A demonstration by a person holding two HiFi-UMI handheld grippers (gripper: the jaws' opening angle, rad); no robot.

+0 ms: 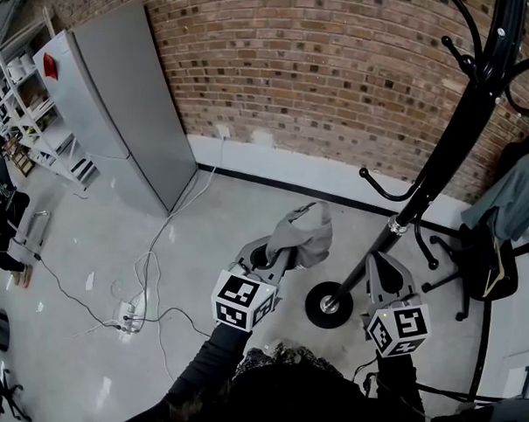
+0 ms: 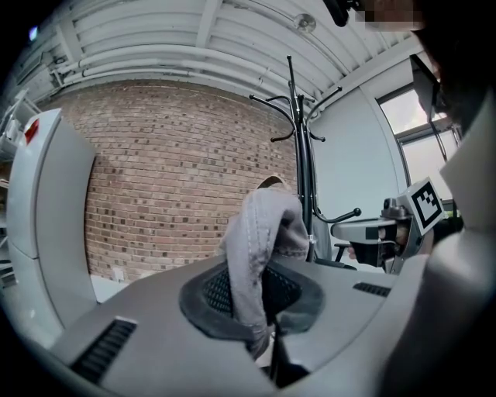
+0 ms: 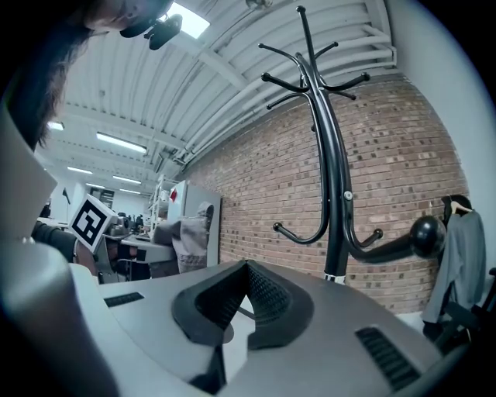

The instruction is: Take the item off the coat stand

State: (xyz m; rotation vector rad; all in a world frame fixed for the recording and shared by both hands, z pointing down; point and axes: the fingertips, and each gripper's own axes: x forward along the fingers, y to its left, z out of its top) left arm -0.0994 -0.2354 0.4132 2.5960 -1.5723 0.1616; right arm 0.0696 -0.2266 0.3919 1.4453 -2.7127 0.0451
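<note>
Left hand-held gripper (image 2: 260, 302) was closed on the grey fabric item (image 2: 262, 225). A fold of the cloth was pinched between the pads, and the rest was bunched above the jaws.

Position of the item: in the head view it was carried over the floor (image 1: 116, 221), to the left of the coat stand (image 1: 445, 145). It was apart from the stand, and no part of the cloth touched the pole or a hook.

Right hand-held gripper (image 3: 246, 279) was closed with nothing between its jaws (the pad tips met). I held it near the lower part of the pole, above the round base (image 1: 328, 306). I could not tell whether it touched the pole.

Condition of the stand: the upper hooks (image 3: 283, 81) and the lower hooks (image 3: 298, 233) that the right gripper view showed were bare. A grey garment (image 3: 461, 256) hung farther off by the brick wall (image 3: 387, 155), apart from the stand, and I did not count it as the task's item.

Progress, as I judged it:
1. Grasp of the item: done.
2. Lift clear of the hook: done, since the cloth hung free of the stand.
3. Remaining: little or nothing. The task named no place to put the item, so at most it needed carrying farther from the stand or setting down.
</note>
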